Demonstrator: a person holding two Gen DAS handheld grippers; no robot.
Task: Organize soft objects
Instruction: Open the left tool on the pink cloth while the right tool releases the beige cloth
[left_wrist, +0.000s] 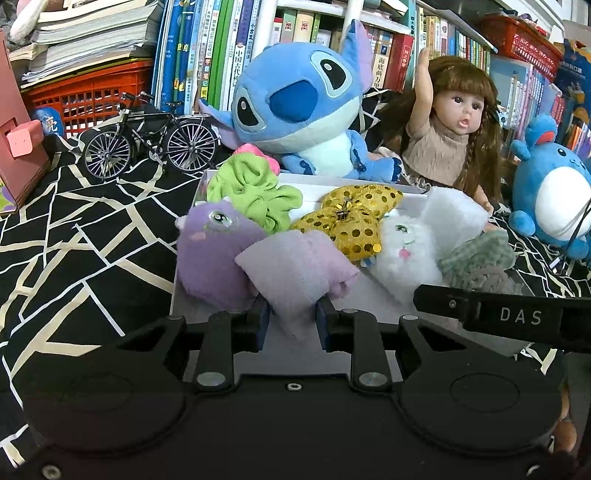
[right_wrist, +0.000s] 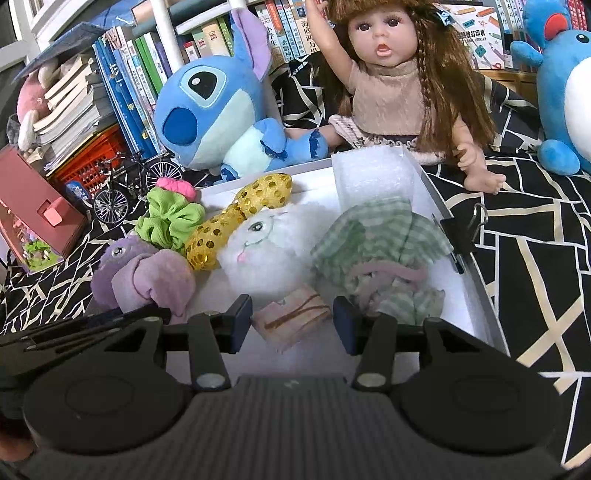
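The right gripper (right_wrist: 291, 325) has its fingers (right_wrist: 242, 317) spread above a small pink square (right_wrist: 291, 319) in the white tray (right_wrist: 476, 291).

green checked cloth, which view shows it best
The right wrist view: the green checked cloth lies in full view in the white box. The left wrist view shows only a corner, partly behind the right gripper.

The letters "DAS" were printed in pale capitals on the black bar of the right gripper (left_wrist: 517, 317), which crossed the lower right of the left wrist view. Behind the blue plush toy (left_wrist: 295, 99), the book spines (left_wrist: 236, 62) carried Chinese characters, too small to read reliably. A box (right_wrist: 480, 40) right of the doll (right_wrist: 384, 70) bore "打印机".
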